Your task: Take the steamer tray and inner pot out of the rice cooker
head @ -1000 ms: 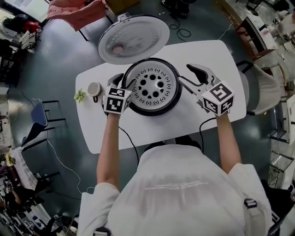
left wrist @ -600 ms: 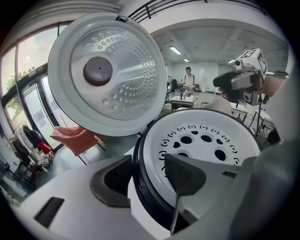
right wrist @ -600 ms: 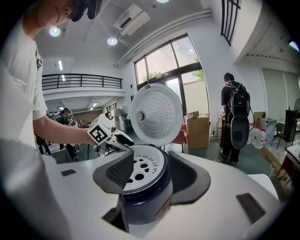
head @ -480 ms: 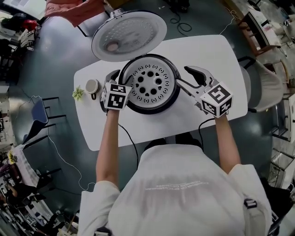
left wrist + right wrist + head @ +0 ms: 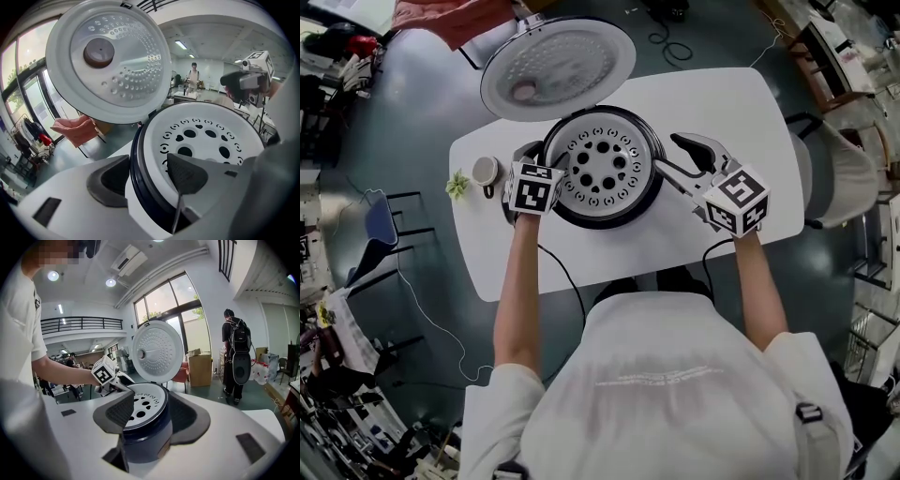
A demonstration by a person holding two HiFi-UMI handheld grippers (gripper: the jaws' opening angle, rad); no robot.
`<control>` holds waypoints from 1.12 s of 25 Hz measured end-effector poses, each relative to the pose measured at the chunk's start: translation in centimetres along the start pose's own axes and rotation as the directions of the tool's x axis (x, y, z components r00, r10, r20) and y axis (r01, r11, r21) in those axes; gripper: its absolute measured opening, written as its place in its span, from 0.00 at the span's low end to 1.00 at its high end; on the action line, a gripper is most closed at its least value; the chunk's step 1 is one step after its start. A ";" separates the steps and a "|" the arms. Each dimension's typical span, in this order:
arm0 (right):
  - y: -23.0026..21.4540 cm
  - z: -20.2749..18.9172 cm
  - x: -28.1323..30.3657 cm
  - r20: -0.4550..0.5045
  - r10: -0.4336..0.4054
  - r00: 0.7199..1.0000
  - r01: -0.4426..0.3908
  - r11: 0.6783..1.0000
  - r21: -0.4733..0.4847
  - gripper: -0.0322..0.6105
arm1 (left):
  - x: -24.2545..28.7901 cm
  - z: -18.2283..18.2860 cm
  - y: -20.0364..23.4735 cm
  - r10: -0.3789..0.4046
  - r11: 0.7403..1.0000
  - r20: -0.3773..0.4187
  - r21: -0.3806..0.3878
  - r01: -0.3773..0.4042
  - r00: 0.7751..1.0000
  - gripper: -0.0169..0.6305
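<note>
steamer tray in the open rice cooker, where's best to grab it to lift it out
Probably by the white outer rim of the steamer tray, pinched at its left and right sides from above. The rim stands slightly proud of the rice cooker, the perforated middle is flat, and the open lid blocks the far side.

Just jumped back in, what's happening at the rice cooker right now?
A person works the rice cooker on the white table with tongs in each hand. Its lid stands open and the steamer tray still sits inside. The left tongs straddle the cooker's left rim; their jaws have just been opening and grip nothing. The right tongs hang open at the right side.
</note>
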State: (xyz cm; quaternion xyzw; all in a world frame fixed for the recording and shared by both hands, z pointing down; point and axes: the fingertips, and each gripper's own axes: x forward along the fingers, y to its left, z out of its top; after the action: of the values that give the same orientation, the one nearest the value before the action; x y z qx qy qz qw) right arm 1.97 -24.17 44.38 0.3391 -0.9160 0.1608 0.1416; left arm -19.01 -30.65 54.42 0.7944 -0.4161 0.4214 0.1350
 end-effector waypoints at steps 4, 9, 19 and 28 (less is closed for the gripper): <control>0.1 -0.1 0.0 0.002 0.005 1.000 -0.005 1.000 0.003 0.40 | -0.3 0.3 0.5 0.036 0.998 -0.012 0.044 -0.035 0.999 0.44; 0.0 0.4 0.1 0.008 0.018 1.000 -0.018 1.000 -0.004 0.40 | -1.0 0.8 1.0 0.042 0.997 -0.004 0.062 -0.042 0.999 0.47; -0.4 2.0 -0.8 0.033 0.035 0.999 -0.033 0.998 -0.052 0.40 | -3.6 1.6 1.1 -0.012 1.000 0.055 -0.015 0.013 0.998 0.21; 0.7 4.2 0.8 0.055 0.095 0.994 -0.090 0.992 -0.086 0.39 | -8.4 0.9 3.9 0.018 0.922 0.243 -0.378 0.078 0.970 0.09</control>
State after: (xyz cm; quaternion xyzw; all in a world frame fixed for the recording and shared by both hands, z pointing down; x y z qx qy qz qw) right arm 0.31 -25.79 40.68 0.2948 -0.9404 0.1185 0.1209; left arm -24.05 -28.95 46.74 0.8042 -0.4916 0.2291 0.2431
